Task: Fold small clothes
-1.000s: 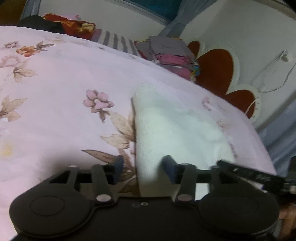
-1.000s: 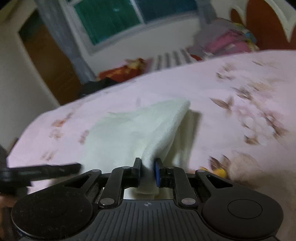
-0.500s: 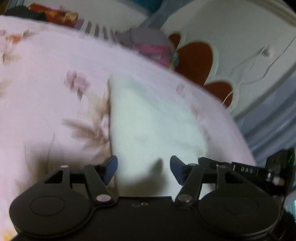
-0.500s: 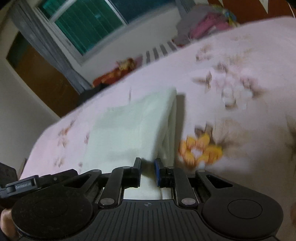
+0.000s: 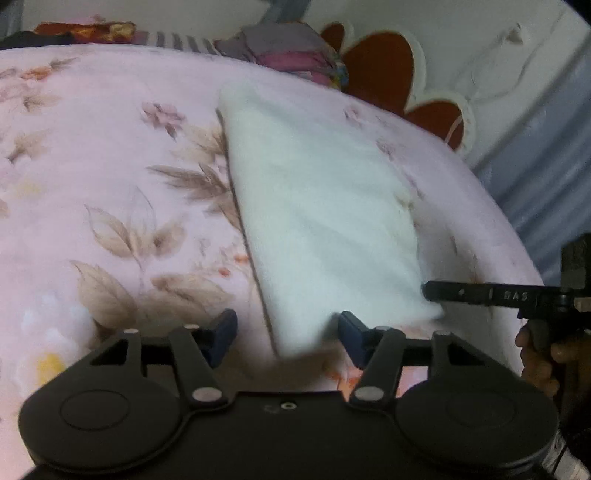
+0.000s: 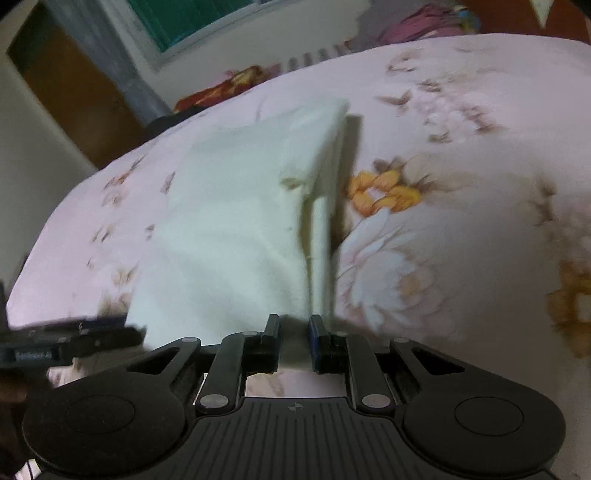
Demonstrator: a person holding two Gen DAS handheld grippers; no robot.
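A small white cloth (image 5: 317,221) lies folded on the pink floral bedspread (image 5: 92,166); it also shows in the right wrist view (image 6: 236,229). My left gripper (image 5: 288,332) is open, its jaws wide apart on either side of the cloth's near corner, not touching it. My right gripper (image 6: 293,339) is shut on the cloth's near edge, which hangs between its fingers. The right gripper's tip also shows in the left wrist view (image 5: 436,291) at the cloth's right corner.
A pile of folded clothes (image 5: 291,55) sits at the far side of the bed by a red and white headboard (image 5: 388,66). Striped and red fabrics (image 5: 110,31) lie along the far edge. A window (image 6: 192,18) and brown door (image 6: 70,92) stand behind.
My left gripper has opened wider and let go of the cloth's corner, which now lies flat. My right gripper has kept its hold and lowered the cloth toward the bed.
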